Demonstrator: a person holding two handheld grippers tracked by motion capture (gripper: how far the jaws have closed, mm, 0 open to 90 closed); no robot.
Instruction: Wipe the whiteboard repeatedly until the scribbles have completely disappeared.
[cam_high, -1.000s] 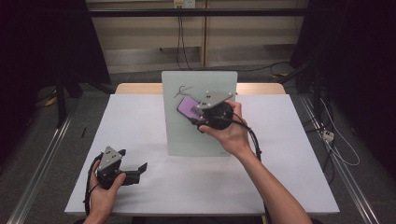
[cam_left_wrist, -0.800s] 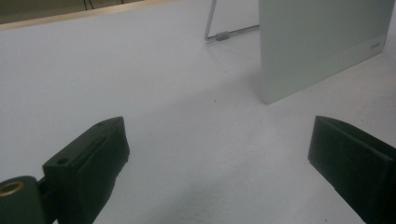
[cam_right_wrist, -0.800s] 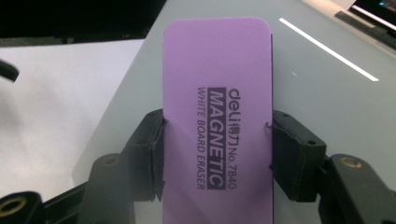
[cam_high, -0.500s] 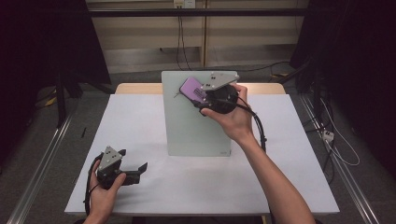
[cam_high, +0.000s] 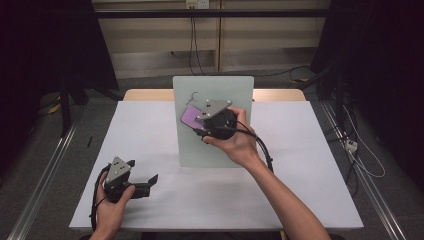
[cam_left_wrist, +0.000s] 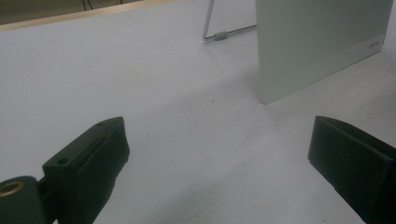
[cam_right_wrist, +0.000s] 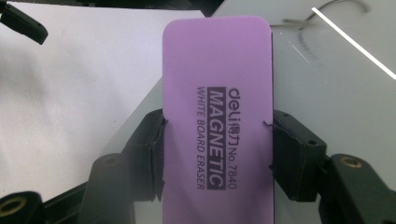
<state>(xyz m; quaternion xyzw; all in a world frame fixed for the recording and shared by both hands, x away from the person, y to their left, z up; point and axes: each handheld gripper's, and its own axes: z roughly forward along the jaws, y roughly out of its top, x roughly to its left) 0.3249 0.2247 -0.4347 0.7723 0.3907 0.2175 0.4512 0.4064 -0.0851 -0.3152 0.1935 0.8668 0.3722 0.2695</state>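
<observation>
An upright pale green whiteboard stands at the table's middle, with a dark scribble near its top. My right gripper is shut on a purple magnetic whiteboard eraser, held flat against the board's upper middle, just below the scribble. In the right gripper view the eraser sits clamped between both jaws, and the scribble shows at the upper right. My left gripper rests open near the front left of the table. Nothing lies between its jaws, which point toward the board's lower corner.
White paper covers the table. The board's wire stand props it from behind. Beyond the table's back edge are a floor, cables and a wall, and dark curtains hang at both sides.
The right gripper carried the eraser up to the board's top edge, then back down to its upper middle. The left gripper stayed put.
</observation>
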